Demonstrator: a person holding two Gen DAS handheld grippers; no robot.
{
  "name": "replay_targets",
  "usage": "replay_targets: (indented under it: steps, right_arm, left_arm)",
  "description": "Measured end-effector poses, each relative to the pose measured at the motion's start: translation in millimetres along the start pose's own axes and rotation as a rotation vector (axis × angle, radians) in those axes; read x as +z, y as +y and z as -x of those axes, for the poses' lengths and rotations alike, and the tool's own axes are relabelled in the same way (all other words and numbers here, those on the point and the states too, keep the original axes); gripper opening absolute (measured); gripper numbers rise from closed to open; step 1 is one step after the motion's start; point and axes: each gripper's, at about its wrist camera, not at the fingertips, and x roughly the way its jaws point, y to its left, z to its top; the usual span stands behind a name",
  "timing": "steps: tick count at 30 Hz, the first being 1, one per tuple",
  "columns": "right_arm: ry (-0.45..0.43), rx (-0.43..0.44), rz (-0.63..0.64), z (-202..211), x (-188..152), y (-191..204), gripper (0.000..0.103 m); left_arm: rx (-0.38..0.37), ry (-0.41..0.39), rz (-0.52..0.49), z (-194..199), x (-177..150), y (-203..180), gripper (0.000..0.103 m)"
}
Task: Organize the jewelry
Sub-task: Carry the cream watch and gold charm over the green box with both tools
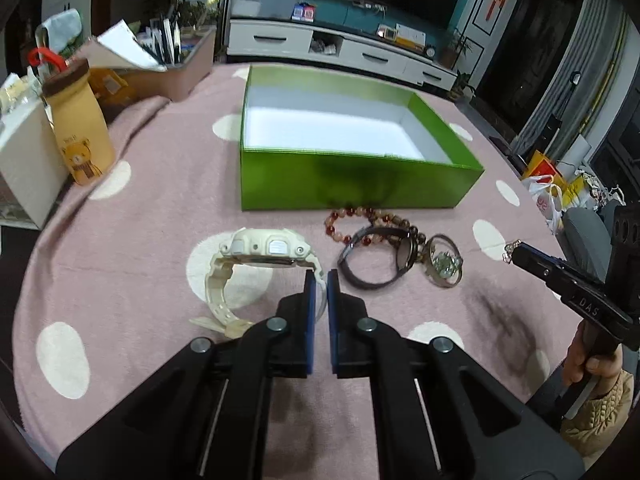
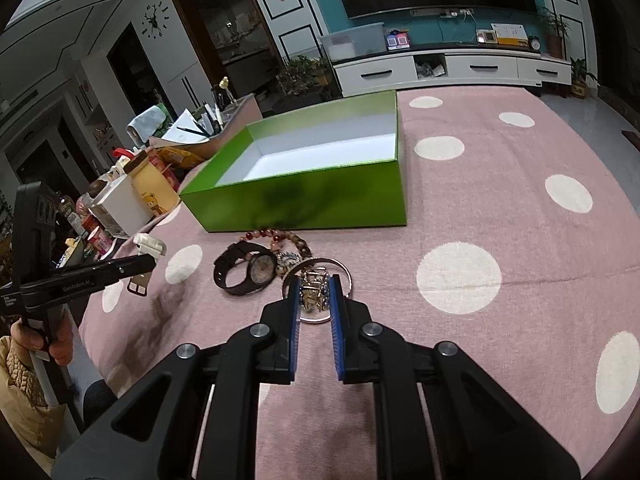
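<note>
Left gripper (image 1: 321,280) fills the bottom centre of the left wrist view, blue pads nearly together, clamped on the strap of the cream watch (image 1: 260,256); in the right wrist view that watch (image 2: 149,245) sits at the tip of the left gripper (image 2: 150,262) at mid left, apparently raised off the cloth. Right gripper (image 2: 316,292) fills the bottom centre of its own view, pads closed on a small gold trinket (image 2: 314,294), with a silver ring-shaped piece (image 2: 348,276) behind it. In the left view the right gripper (image 1: 514,254) enters from the right edge with the trinket (image 1: 510,250) at its tip.

Pink polka-dot tablecloth (image 1: 140,240) covers the table. Green box (image 1: 360,184), white inside, sits upper centre, nothing visible in it.

Just in front of the box, centre frame: dark watch (image 1: 380,256), beaded bracelet (image 1: 352,220) touching it and partly under it, ring-shaped piece (image 1: 444,260) just right of both.

Upper left: yellow bear bottle (image 1: 82,132), white carton (image 1: 24,160) beside it, tray of pens and papers (image 1: 176,64) behind. White TV cabinet (image 1: 340,46) along the top.
</note>
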Motion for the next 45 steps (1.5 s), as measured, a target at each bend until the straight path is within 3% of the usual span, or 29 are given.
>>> replay_targets:
  steps: [24, 39, 45]
  right_arm:
    - [-0.130, 0.015, 0.077, 9.6, 59.7, 17.0, 0.014]
    - [-0.176, 0.000, 0.097, -12.8, 99.1, 17.8, 0.014]
    - [-0.168, -0.008, 0.103, -31.2, 114.6, 19.0, 0.014]
  left_arm:
    - [0.066, -0.131, -0.107, 16.2, 62.7, -37.8, 0.005]
    - [0.067, -0.149, -0.111, -16.2, 109.3, -53.5, 0.005]
    - [0.101, -0.139, -0.111, -36.8, 128.8, -51.9, 0.005]
